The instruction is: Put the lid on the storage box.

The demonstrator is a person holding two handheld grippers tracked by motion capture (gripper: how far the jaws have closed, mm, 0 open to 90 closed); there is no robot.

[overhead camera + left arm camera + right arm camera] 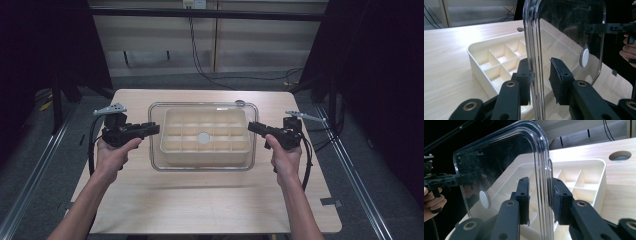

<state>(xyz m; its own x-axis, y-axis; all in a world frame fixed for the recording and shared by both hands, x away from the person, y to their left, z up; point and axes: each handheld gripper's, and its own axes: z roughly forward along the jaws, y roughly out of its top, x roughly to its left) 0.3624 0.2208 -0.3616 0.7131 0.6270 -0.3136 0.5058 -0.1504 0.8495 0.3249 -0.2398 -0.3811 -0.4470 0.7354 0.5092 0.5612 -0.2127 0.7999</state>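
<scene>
A clear plastic lid (203, 165) with rounded corners and a raised rim is held over a cream tray (172, 145). The lid is see-through, glossy, and carries a small round white disc (203, 138) at its middle. From above, the lid looks a little bigger than the tray and covers it all round, with its edges standing out past the tray's walls.

The tray is split by thin walls into rows of small square compartments, and it sits in the middle of a pale wooden counter (200, 205). A small round hole (620, 155) is set in the counter near the tray's far edge. Beyond the counter there is a light wall with a black cable (197, 55) hanging down, and dark curtains at both sides. Nothing lies between the grippers and the lid.

The left gripper (155, 128) is clamped on the lid's left edge; in the left gripper view its two black pads (557, 77) stand on either side of the clear rim, with the tray's compartments below and behind it. The right gripper (252, 126) is clamped on the lid's right edge in the same way, with pads (559, 200) either side of the rim. Each gripper is held in one hand, level, pointing inward at the lid from opposite ends.
</scene>
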